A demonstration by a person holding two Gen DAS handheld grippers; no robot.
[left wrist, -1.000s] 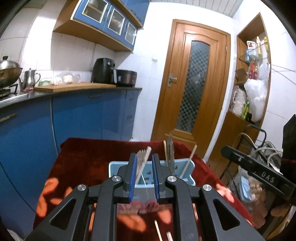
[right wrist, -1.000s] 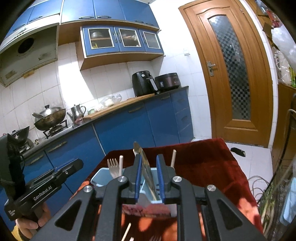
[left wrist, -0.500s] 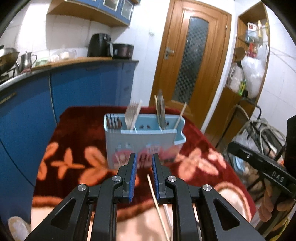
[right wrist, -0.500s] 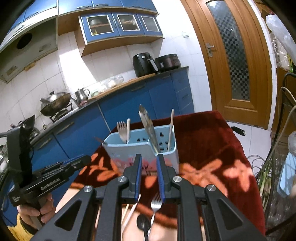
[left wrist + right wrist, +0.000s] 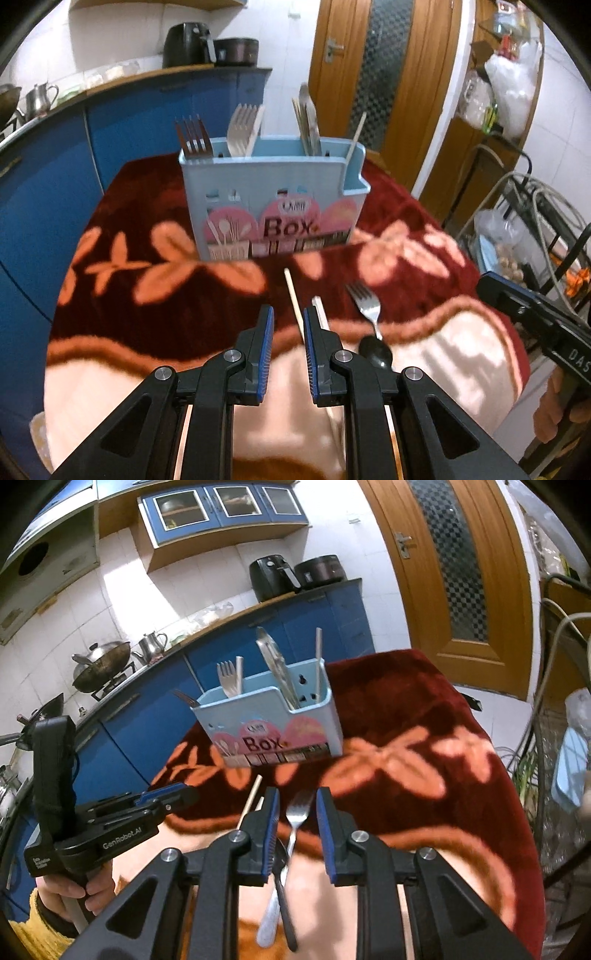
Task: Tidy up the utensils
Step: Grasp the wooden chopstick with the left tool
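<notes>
A light blue utensil box [image 5: 273,192] [image 5: 273,723] stands upright on the red flowered cloth [image 5: 147,302], holding forks, a metal blade and a chopstick. Loose in front of it lie two chopsticks [image 5: 293,295], a fork [image 5: 365,302] and a black spoon [image 5: 375,350]. My left gripper [image 5: 287,317] hovers over the chopsticks with a narrow gap and nothing pinched. In the right wrist view my right gripper [image 5: 298,801] hangs above the loose fork [image 5: 295,816], jaws opening, the fork lying on the cloth below the gap. The left gripper [image 5: 184,794] also shows there, held in a hand.
Blue kitchen cabinets [image 5: 155,709] run behind and left of the table. A wooden door [image 5: 454,572] stands at the back right. A wire rack with cables and bags [image 5: 535,206] is close to the table's right edge. The other gripper's tip [image 5: 487,286] is at the right.
Both grippers have drawn back from the box and tipped down toward the loose utensils. The pale fork and metal blade once between their jaws now stand in the box. The right jaws have widened slightly.
</notes>
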